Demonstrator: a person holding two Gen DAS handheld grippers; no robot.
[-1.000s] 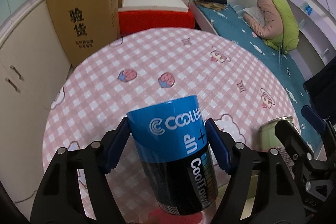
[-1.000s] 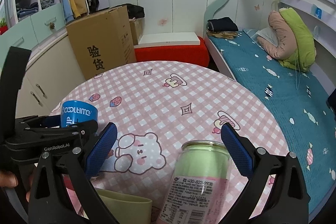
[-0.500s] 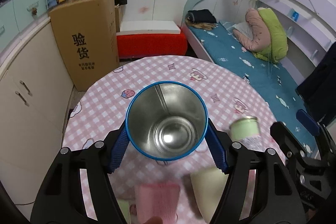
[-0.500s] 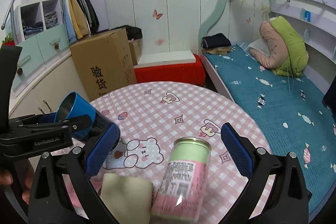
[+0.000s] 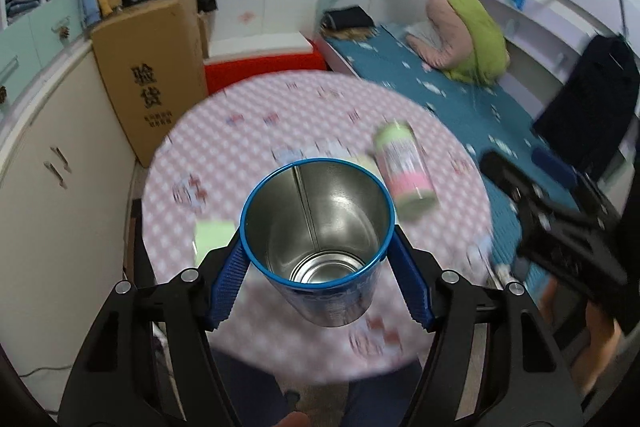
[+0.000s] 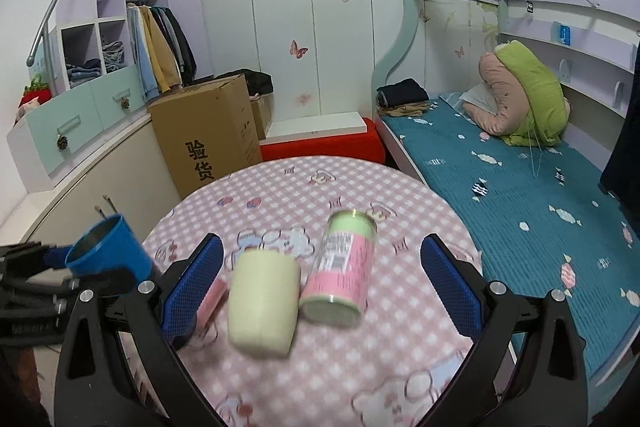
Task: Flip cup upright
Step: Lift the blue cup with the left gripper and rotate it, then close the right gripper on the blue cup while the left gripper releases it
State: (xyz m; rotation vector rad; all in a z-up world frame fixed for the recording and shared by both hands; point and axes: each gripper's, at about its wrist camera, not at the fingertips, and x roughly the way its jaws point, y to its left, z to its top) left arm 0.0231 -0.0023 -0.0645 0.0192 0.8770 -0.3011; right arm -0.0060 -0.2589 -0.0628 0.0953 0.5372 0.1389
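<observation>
My left gripper (image 5: 320, 267) is shut on a blue metal cup (image 5: 320, 239) and holds it well above the round table (image 5: 440, 227), mouth toward the camera, shiny inside showing. The cup also shows in the right wrist view (image 6: 108, 251), tilted with its mouth up and to the left, beyond the table's left edge. My right gripper (image 6: 320, 283) is open and empty, raised over the table above a cream cup (image 6: 262, 303) standing mouth-down.
A pink and green can (image 6: 344, 267) stands beside the cream cup; it also shows in the left wrist view (image 5: 404, 171). A pink item (image 6: 212, 299) lies partly hidden behind my right gripper's left finger. A cardboard box (image 6: 208, 131), cabinets and a bed (image 6: 520, 187) surround the table.
My left gripper lifted the blue cup off the table and turned it from mouth-down to mouth toward the camera. Both grippers rose and pulled back from the table.
</observation>
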